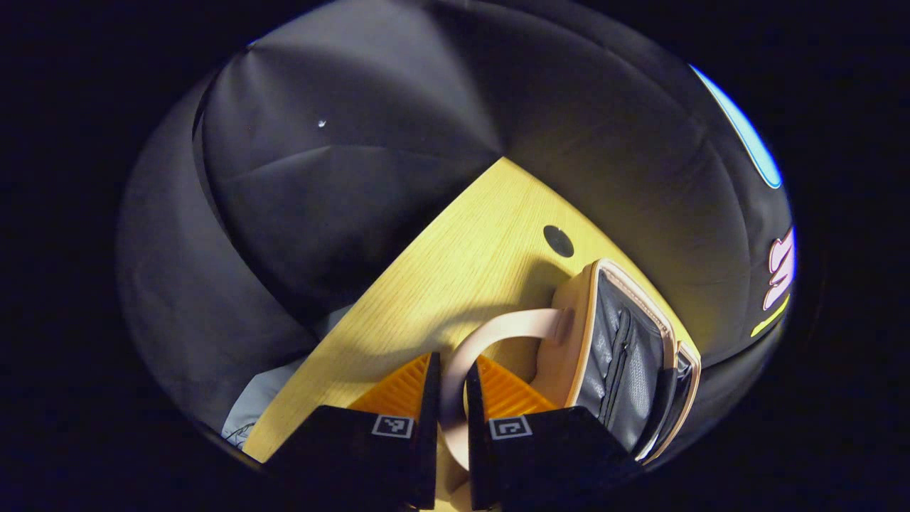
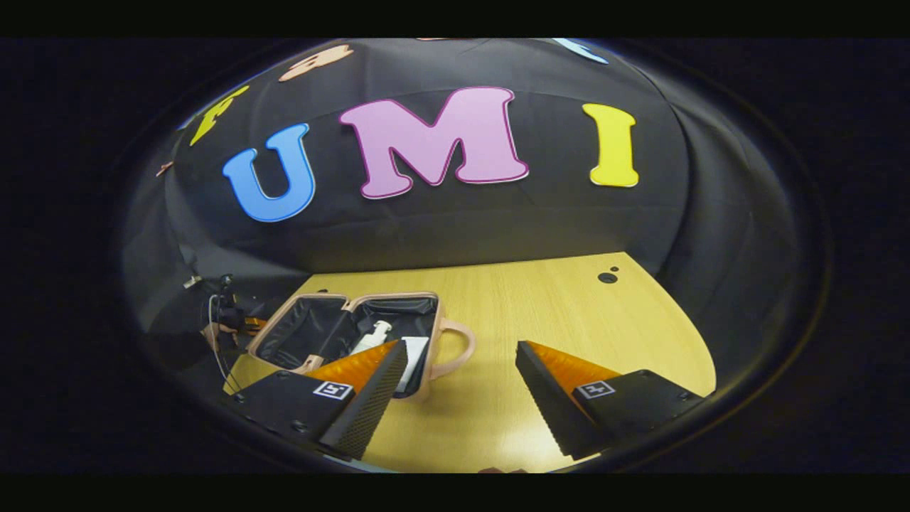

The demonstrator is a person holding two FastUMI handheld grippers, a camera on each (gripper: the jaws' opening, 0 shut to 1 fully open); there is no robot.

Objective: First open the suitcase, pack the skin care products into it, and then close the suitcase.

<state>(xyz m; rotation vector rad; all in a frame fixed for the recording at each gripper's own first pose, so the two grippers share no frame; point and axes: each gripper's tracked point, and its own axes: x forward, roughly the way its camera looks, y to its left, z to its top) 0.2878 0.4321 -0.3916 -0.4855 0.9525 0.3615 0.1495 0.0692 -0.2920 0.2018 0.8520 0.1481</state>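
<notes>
Gripping suitcase handle (image 1: 498, 334), left claw (image 1: 452, 398)

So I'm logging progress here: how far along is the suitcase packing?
Opening looks done: the suitcase lies open on the table. Packing is at least partly done, with a pump bottle and a white item inside. In hand: the left gripper is shut on the handle; the right gripper is open. Closing remains.
</notes>
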